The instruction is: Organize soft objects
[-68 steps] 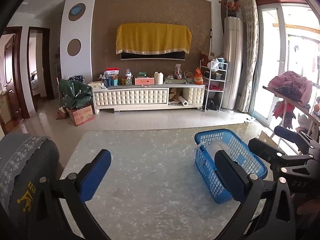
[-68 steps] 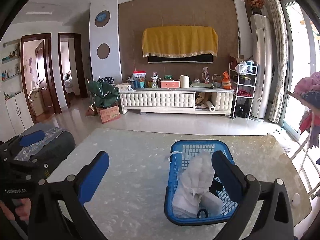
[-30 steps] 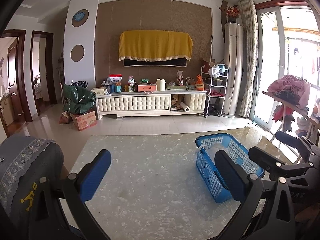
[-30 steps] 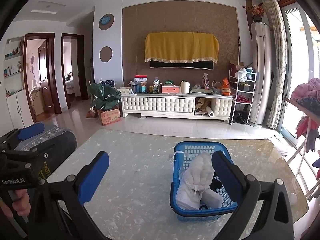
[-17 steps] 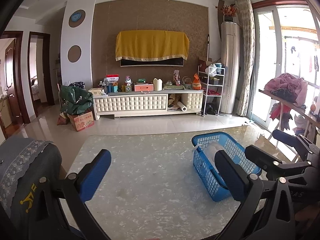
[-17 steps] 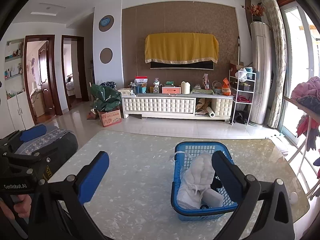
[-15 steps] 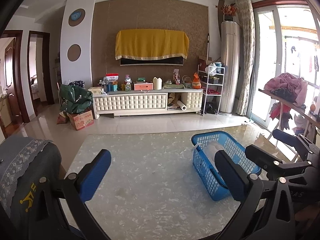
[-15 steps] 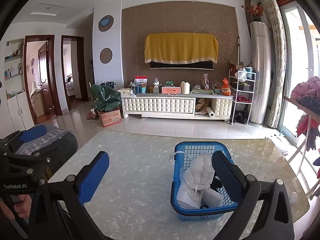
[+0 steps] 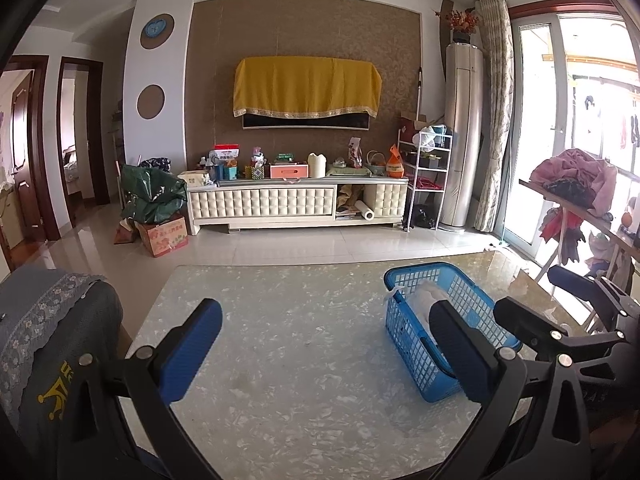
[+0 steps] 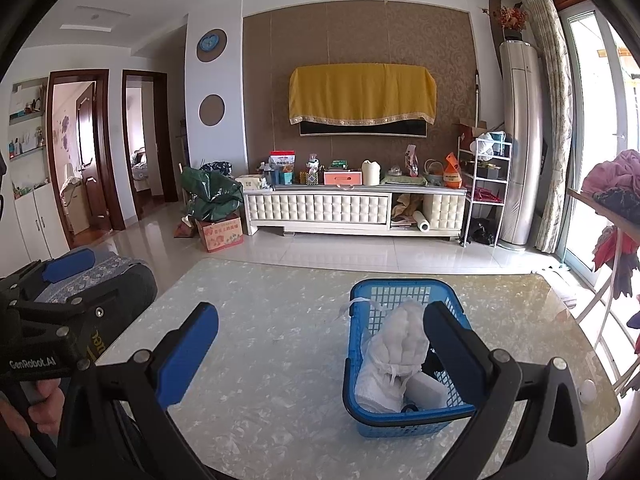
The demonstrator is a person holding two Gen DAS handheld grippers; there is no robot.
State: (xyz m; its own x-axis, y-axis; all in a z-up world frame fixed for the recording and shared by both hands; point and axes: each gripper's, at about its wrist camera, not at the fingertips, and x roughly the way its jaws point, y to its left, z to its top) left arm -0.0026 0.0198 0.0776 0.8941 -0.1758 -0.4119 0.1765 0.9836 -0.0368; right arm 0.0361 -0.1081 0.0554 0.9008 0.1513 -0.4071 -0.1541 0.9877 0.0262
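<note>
A blue plastic basket (image 10: 362, 364) stands on the right part of the marble-patterned table (image 10: 256, 332). It holds a white soft bundle (image 10: 394, 344) and a pale folded piece (image 10: 426, 392). The basket also shows in the left wrist view (image 9: 404, 336), with the white bundle (image 9: 422, 294) inside. My right gripper (image 10: 320, 344) is open and empty, held above the table, its right finger over the basket. My left gripper (image 9: 326, 344) is open and empty, left of the basket. The right gripper also shows at the right edge of the left wrist view (image 9: 560, 308).
A dark chair back with a lace cover (image 9: 52, 328) stands at the table's left edge. Beyond the table's far edge (image 9: 320, 266) lie tiled floor and a TV cabinet (image 9: 296, 200). A rack with clothes (image 9: 576, 184) stands to the right by the glass door.
Both grippers have stayed open and empty. The views drifted slightly, as both grippers rose a little; the basket and its contents have not moved.
</note>
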